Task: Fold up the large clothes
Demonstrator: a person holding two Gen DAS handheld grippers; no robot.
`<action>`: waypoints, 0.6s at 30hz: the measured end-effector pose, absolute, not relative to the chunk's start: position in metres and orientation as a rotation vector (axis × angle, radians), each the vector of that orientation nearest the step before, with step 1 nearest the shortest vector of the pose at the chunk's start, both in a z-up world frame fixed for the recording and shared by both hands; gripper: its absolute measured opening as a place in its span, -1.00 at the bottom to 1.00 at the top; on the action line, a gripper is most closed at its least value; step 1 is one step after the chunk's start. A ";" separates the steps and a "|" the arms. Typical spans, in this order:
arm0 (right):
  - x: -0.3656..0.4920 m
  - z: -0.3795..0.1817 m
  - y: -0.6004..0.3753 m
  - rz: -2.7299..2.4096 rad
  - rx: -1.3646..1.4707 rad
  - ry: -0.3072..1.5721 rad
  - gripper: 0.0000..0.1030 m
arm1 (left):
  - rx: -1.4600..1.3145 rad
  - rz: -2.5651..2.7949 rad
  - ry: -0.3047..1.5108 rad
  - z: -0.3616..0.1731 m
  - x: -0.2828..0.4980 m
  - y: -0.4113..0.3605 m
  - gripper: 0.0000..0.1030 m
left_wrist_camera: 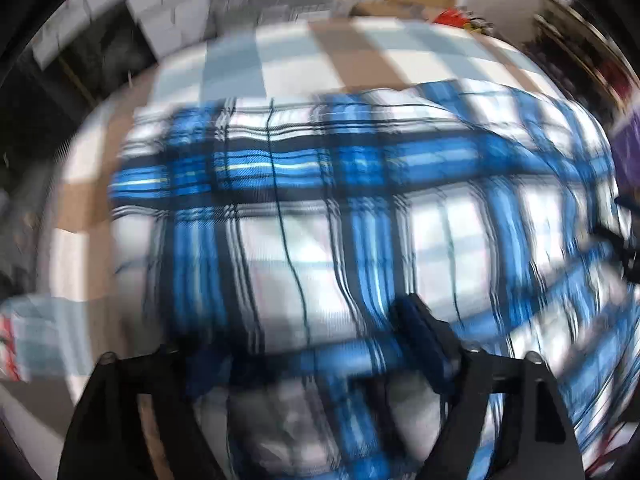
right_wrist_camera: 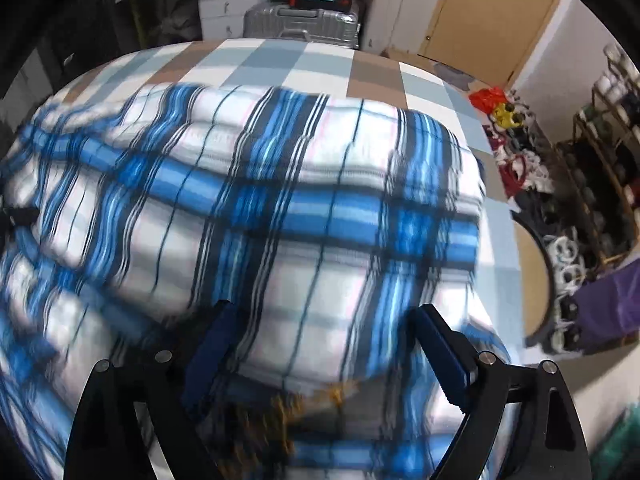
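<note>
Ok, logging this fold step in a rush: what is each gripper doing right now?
Left gripper: open over the plaid blanket, gripping nothing.
Right gripper: open over the same blanket, gripping nothing.

Blue-white plaid garment (right_wrist_camera: 280, 200); blue-brown-white checked cover (right_wrist_camera: 304, 64).

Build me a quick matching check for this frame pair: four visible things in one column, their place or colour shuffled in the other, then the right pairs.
Column 1
1. blue-and-white plaid fleece garment
2. checked pale-blue, brown and white bed cover
3. ribbed silver hard-shell suitcase
4. red plastic bag

Column 2
A. beyond the bed's far edge
B. on the floor to the bed's right
C. spread across the bed, under both tools
D. lying beneath the plaid fabric

Pairs: 1-C, 2-D, 3-A, 4-B
</note>
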State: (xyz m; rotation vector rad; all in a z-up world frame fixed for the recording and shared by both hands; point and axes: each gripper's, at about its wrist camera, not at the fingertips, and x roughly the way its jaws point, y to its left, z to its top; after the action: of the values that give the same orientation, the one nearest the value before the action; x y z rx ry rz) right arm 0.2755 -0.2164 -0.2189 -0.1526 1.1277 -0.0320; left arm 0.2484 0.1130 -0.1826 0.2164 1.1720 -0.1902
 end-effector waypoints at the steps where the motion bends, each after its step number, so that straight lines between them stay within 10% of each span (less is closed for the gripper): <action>1: 0.266 -0.218 -0.215 -0.036 -0.183 1.122 0.76 | 0.250 -0.212 1.125 -0.177 0.233 0.107 0.46; 18: 0.215 -0.148 -0.185 0.122 0.165 0.971 0.55 | -0.121 -0.181 0.907 -0.112 0.103 0.101 0.46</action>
State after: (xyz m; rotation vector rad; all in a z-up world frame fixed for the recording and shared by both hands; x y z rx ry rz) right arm 0.2150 -0.1848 -0.1480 0.1649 0.9714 0.1220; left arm 0.1032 0.1010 -0.1124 -0.1215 0.9068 -0.1808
